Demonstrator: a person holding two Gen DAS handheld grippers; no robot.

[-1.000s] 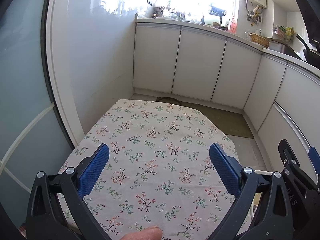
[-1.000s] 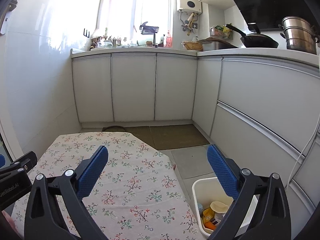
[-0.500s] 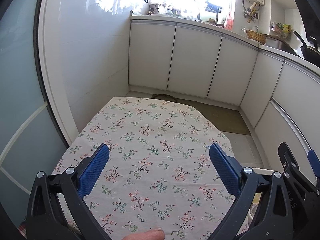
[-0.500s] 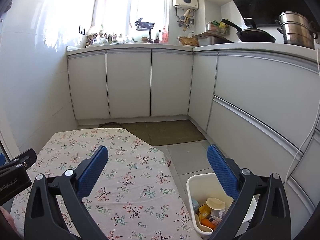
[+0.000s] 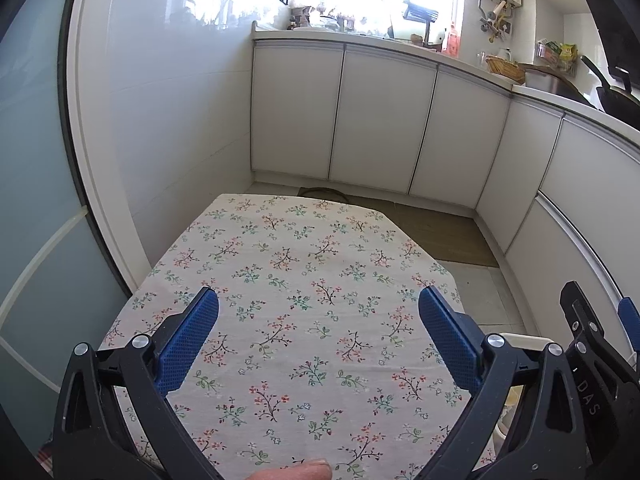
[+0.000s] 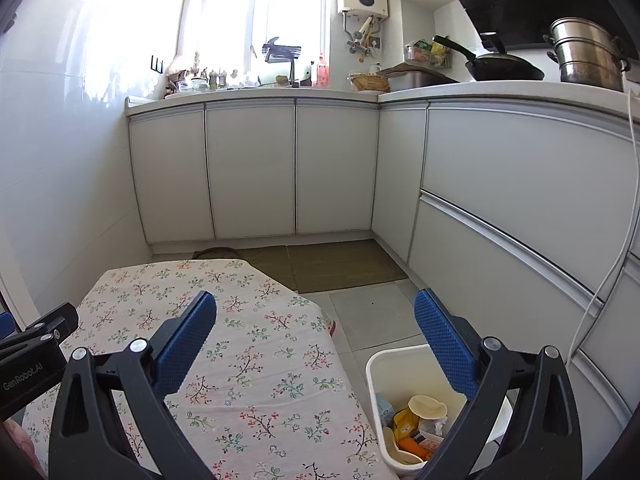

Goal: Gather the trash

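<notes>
We hold the left gripper above the table, its blue pads wide apart with nothing between them but floral cloth. In the right wrist view the right gripper also stands wide apart and bare, its left pad over the table's right edge and its right pad over the bin. The bin is white and sits on the floor just beside the table, at about 5 o'clock in that view. Inside it lies the trash: a pale round lid or cup, a yellow wrapper, something orange, and crumpled paper, piled together so that we cannot tell each piece apart. In the left wrist view only a strip of the bin's rim shows at 4 o'clock, behind our right pad, with the right gripper's black frame next to it. A fingertip pokes in at 6 o'clock. White cabinets run along the far wall at 12 o'clock, and a brown mat lies on the floor before them. A pan and a steel pot stand on the counter at 2 o'clock.
</notes>
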